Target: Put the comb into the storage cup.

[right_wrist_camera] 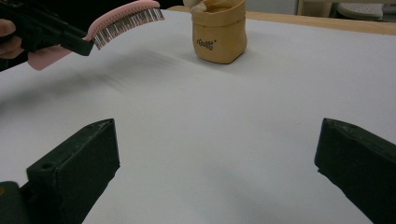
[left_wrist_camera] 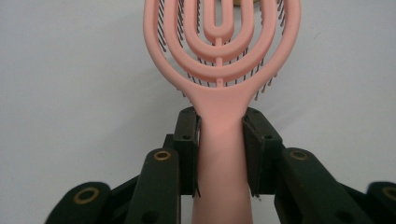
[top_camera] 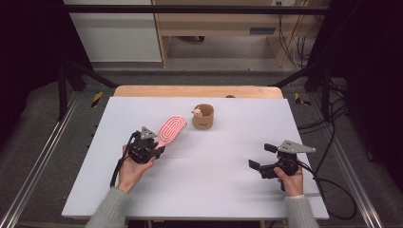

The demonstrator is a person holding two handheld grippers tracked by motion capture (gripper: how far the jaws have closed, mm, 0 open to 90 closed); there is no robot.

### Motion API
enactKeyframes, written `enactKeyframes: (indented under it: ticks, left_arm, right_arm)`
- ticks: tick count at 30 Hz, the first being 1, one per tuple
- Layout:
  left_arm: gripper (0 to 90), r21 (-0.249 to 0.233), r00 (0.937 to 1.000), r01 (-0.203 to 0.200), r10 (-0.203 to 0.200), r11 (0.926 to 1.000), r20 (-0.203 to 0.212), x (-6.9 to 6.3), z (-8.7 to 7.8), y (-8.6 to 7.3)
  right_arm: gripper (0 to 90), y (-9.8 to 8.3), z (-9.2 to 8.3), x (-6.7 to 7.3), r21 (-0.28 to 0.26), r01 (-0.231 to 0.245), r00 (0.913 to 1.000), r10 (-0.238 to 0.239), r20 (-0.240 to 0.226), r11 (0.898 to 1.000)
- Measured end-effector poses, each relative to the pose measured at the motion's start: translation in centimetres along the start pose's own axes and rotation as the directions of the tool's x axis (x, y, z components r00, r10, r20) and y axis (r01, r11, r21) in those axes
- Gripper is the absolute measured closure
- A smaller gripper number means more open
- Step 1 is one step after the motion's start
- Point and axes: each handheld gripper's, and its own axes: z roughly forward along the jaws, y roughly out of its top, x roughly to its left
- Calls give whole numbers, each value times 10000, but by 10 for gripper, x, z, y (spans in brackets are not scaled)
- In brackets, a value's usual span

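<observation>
Grey knit sleeves (top_camera: 110,209), black fingers (left_wrist_camera: 259,154)

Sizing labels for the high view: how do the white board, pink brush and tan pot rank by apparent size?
1. white board, by far the largest.
2. pink brush, its handle partly hidden in the left tool.
3. tan pot, only slightly smaller; close call.

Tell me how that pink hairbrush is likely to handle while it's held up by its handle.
The pink hairbrush probably feels light: its head is open loops, not solid. It looks stiff, holding its line beyond the left gripper without sagging. The smooth, tapering handle might slip or pivot, since the jaws clamp only its sides.
</observation>
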Motion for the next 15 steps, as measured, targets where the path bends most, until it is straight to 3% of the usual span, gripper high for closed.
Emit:
enactKeyframes:
  ticks: [15]
  left_arm:
    - [691,-529,9999,-116,117,9985,13,-10,-12,3]
  right_arm:
    - [3,1,3,3,-82,-52,10000,51,-81,10000]
